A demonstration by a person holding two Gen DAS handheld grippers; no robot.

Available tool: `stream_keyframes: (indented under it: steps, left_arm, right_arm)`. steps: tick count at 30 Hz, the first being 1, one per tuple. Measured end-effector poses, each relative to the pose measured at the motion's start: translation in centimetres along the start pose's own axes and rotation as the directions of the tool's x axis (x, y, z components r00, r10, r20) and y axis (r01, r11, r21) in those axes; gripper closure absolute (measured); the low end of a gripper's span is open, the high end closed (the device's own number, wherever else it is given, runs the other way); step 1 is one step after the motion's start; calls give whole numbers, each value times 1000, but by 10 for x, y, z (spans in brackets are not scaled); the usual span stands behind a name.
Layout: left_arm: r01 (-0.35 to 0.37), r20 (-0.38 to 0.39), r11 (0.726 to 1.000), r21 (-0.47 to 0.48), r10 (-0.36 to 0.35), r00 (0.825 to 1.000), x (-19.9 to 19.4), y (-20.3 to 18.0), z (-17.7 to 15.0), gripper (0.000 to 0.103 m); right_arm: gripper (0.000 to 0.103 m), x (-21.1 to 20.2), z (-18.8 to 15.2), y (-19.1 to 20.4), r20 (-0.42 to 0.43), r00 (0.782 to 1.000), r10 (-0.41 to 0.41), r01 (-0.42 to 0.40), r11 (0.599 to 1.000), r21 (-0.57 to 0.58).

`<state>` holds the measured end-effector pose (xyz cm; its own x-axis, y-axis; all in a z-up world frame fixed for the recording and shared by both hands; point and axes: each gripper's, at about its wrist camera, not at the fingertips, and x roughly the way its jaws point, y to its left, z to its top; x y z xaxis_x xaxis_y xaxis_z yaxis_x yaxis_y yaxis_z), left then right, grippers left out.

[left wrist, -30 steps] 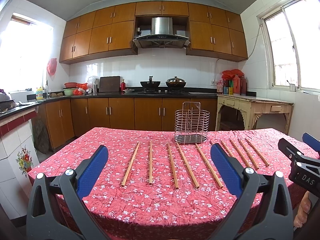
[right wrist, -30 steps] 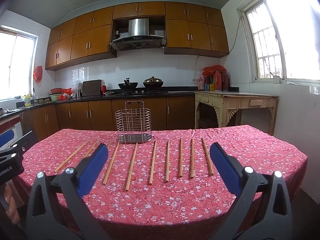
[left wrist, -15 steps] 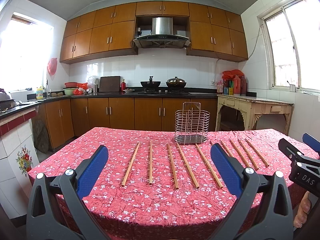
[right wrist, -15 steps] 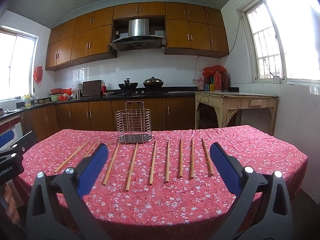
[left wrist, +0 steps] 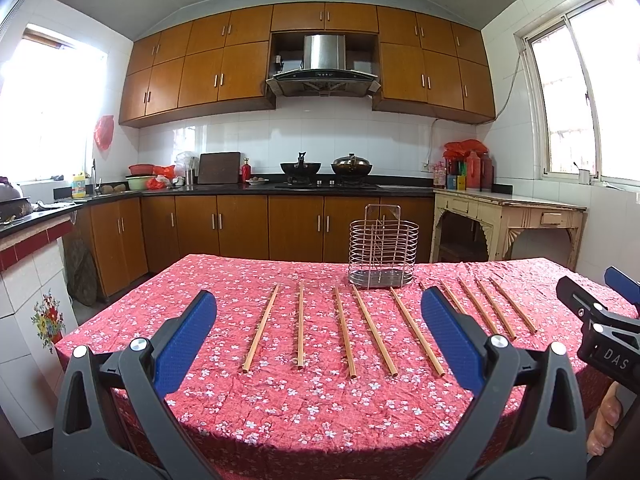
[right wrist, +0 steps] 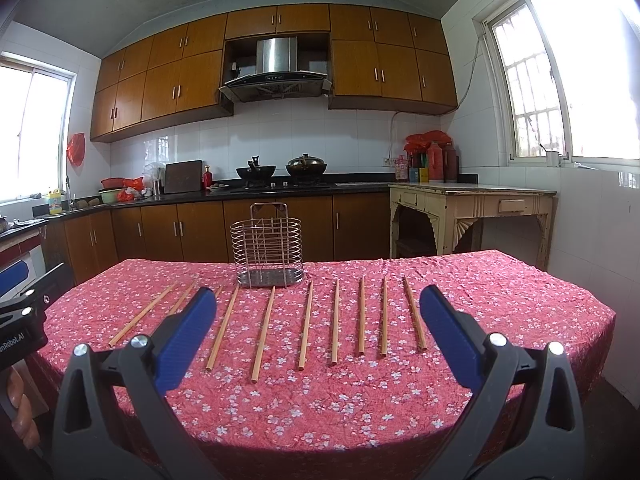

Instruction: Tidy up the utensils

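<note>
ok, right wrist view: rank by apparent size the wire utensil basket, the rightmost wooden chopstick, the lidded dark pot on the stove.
1. Wire utensil basket, largest.
2. Rightmost wooden chopstick: nearly as long, far thinner.
3. Lidded dark pot, smallest, though it sits much farther back, so its true size is unsure.

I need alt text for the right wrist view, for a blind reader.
Wooden chopsticks lie in a row on a red floral tablecloth, before an empty wire utensil holder. The open right claw frames them; a kitchen lies behind.
</note>
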<state>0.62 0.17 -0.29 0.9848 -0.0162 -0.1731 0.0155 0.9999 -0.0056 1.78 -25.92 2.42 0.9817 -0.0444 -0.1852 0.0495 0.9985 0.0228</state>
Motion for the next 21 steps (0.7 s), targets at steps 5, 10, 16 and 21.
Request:
stream_keyframes:
  steps: [5, 10, 16, 21]
  left_arm:
    - [0, 1, 1000, 0, 0, 1000, 0, 0, 0, 2]
    - [-1, 1, 1000, 0, 1, 1000, 0, -1, 0, 2]
    - [-1, 1, 1000, 0, 1, 1000, 0, 0, 0, 2]
    - [-1, 1, 1000, -1, 1, 1000, 0, 0, 0, 2]
  right_arm:
    - [4, -1, 0, 0, 0, 1000, -1, 1, 1000, 1]
    - [4, -1, 0, 0, 0, 1000, 0, 0, 1000, 0]
    - [4, 0, -1, 0, -2, 1000, 0, 0, 1000, 3]
    - [4, 0, -2, 0, -3, 1000, 0, 0, 1000, 4]
